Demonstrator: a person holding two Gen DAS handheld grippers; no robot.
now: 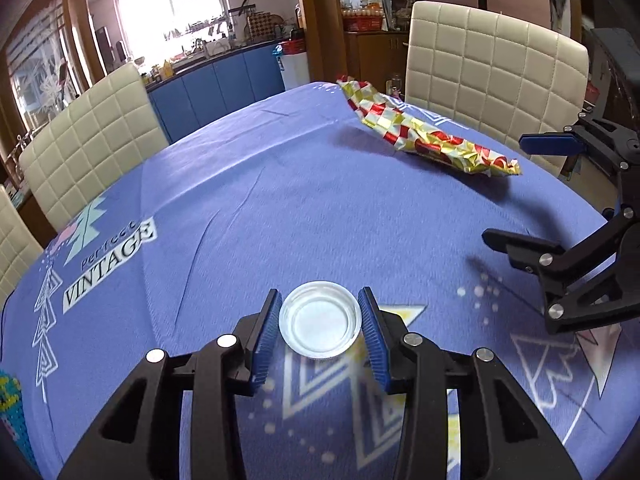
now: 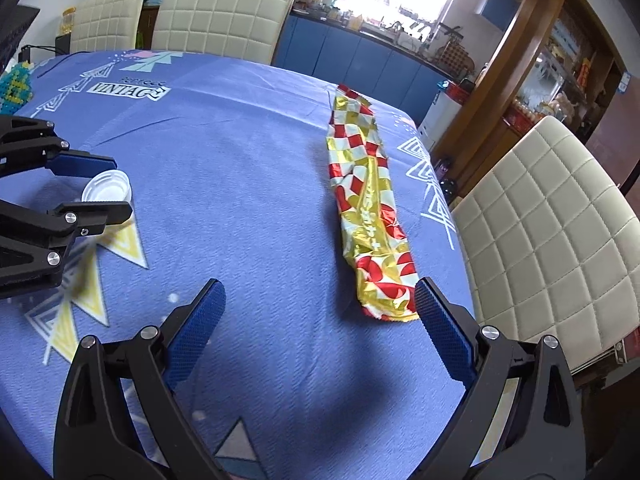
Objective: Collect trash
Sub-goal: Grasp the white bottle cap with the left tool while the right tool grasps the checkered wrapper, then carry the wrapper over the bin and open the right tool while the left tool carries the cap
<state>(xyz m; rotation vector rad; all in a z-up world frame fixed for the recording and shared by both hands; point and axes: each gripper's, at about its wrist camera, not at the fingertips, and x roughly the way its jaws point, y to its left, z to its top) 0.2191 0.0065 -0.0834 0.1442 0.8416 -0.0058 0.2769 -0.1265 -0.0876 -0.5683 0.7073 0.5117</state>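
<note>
Daylight floods in through a window [image 1: 172, 12] at the upper left of the left wrist view and the upper right of the right wrist view, where it blows out to white glare. The blue cloth [image 1: 280, 200] is evenly and brightly lit, with soft dark shadows at the lower middle of the right wrist view. Both views bulge strongly, corners fall to black, and the cloth's pattern smears at the lower edges.

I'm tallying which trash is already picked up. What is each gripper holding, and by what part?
The left gripper grips the small white plastic cup by opposite sides of its rim. The right gripper is open, holding nothing; the foil wrapper lies on the table.
</note>
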